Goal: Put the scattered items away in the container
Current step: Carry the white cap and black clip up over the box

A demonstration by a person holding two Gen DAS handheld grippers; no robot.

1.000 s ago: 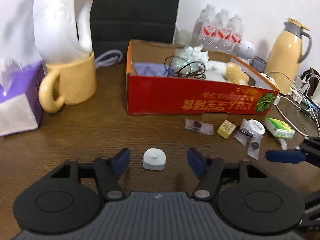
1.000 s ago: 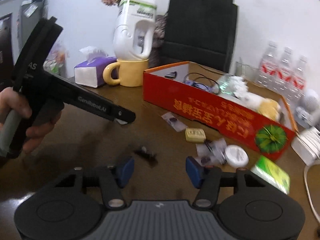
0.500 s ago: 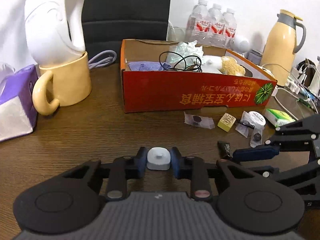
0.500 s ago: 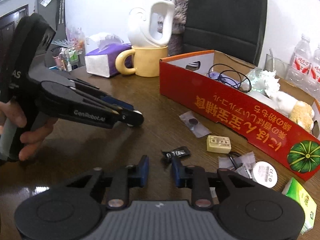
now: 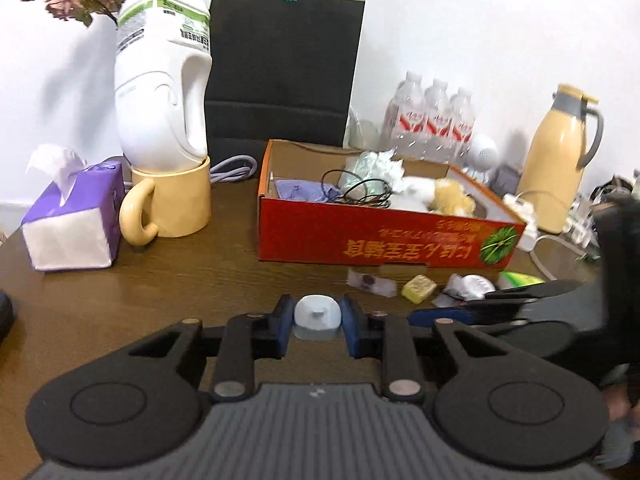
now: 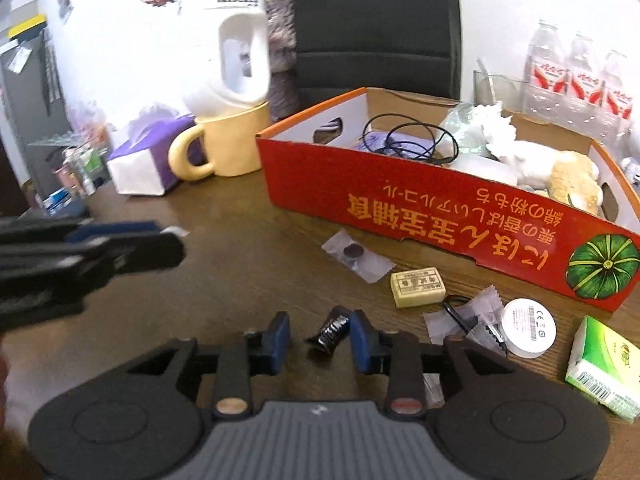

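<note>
My left gripper (image 5: 317,322) is shut on a small white cap (image 5: 317,314), held a little above the brown table. From the right wrist view that gripper (image 6: 172,240) shows blurred at the left. My right gripper (image 6: 320,340) has its jaws opening around a small black piece (image 6: 331,332); the piece leans against the right pad (image 6: 362,340) and stands clear of the left one. The red cardboard box (image 5: 384,240) (image 6: 440,216) holds a cable, tissue and a plush toy. In front of it lie a clear sachet (image 6: 356,256), a yellow block (image 6: 418,286), a white disc (image 6: 528,328) and a green packet (image 6: 604,364).
A yellow mug (image 5: 176,204) carrying a white jug (image 5: 164,80) stands left of the box, with a purple tissue box (image 5: 76,220) beside it. Behind are a black bag (image 5: 280,64), water bottles (image 5: 432,120) and a cream thermos (image 5: 560,160). Cables lie at the right.
My left gripper closed on the white cap and lifted it off the table. My right gripper came in on the black piece, narrowed, then widened slightly.
</note>
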